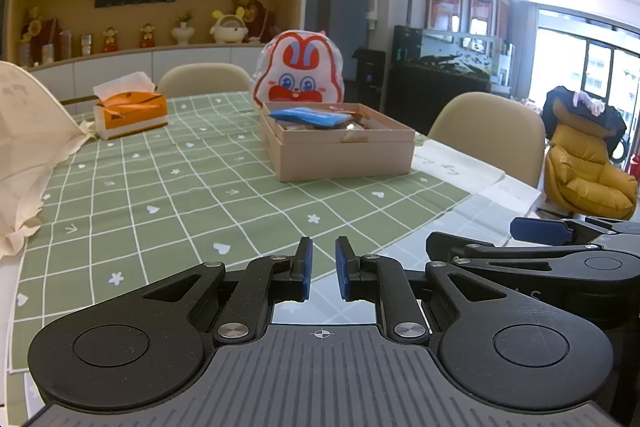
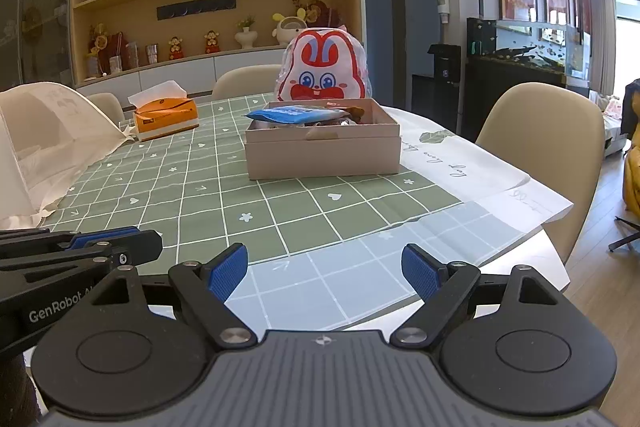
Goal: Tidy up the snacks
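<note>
A pale pink box (image 1: 344,155) (image 2: 324,153) stands mid-table on the green checked cloth, holding a blue snack packet (image 1: 308,115) (image 2: 294,115) and other wrapped snacks. Behind it leans a red and white rabbit-face bag (image 1: 300,71) (image 2: 322,69). My left gripper (image 1: 323,269) hovers low over the near edge of the cloth, shut, with only a narrow slit between its blue pads and nothing in it. My right gripper (image 2: 325,269) is beside it to the right, open wide and empty. Each gripper shows at the edge of the other's view.
An orange tissue box (image 1: 130,113) (image 2: 166,119) sits at the far left. A cream cloth bag (image 1: 24,147) (image 2: 44,143) lies at the left edge. Beige chairs (image 1: 488,131) (image 2: 544,147) ring the table. A white paper mat (image 2: 460,163) lies right of the box.
</note>
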`<action>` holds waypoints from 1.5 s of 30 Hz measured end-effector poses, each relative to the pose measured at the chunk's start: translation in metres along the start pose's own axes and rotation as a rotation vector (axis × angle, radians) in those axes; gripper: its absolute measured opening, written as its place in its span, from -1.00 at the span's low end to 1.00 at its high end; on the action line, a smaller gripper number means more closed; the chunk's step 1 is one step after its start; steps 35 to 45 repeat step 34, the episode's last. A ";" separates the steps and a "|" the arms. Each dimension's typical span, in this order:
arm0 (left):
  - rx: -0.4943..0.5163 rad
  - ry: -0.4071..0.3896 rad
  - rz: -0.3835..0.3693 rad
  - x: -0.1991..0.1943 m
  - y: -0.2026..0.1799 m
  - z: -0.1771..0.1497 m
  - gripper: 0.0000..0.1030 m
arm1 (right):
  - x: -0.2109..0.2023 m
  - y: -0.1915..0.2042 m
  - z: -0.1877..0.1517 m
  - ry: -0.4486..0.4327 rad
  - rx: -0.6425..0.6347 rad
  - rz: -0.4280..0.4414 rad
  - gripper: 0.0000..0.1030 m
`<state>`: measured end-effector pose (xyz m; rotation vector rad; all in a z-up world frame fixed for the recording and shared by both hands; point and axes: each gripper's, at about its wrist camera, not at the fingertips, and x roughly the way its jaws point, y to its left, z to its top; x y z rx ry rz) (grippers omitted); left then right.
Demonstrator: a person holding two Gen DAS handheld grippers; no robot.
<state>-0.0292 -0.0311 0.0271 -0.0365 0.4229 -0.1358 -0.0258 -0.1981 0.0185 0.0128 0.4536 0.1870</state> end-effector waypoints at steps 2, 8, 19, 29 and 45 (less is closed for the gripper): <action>0.001 0.000 0.001 0.000 0.000 0.000 -0.67 | -0.001 0.000 0.000 -0.001 0.001 -0.001 0.65; 0.007 0.000 0.001 -0.001 0.000 0.000 -0.67 | -0.002 -0.001 -0.001 -0.004 0.003 0.003 0.65; 0.014 0.010 0.002 0.000 -0.001 0.001 -0.67 | -0.002 -0.002 -0.001 -0.001 0.011 0.006 0.65; 0.024 0.019 0.016 0.004 -0.001 -0.001 -0.67 | -0.001 -0.004 -0.001 0.005 0.017 0.002 0.65; 0.044 0.050 0.027 0.012 0.001 -0.003 -0.67 | 0.006 -0.006 0.002 0.005 0.024 -0.018 0.65</action>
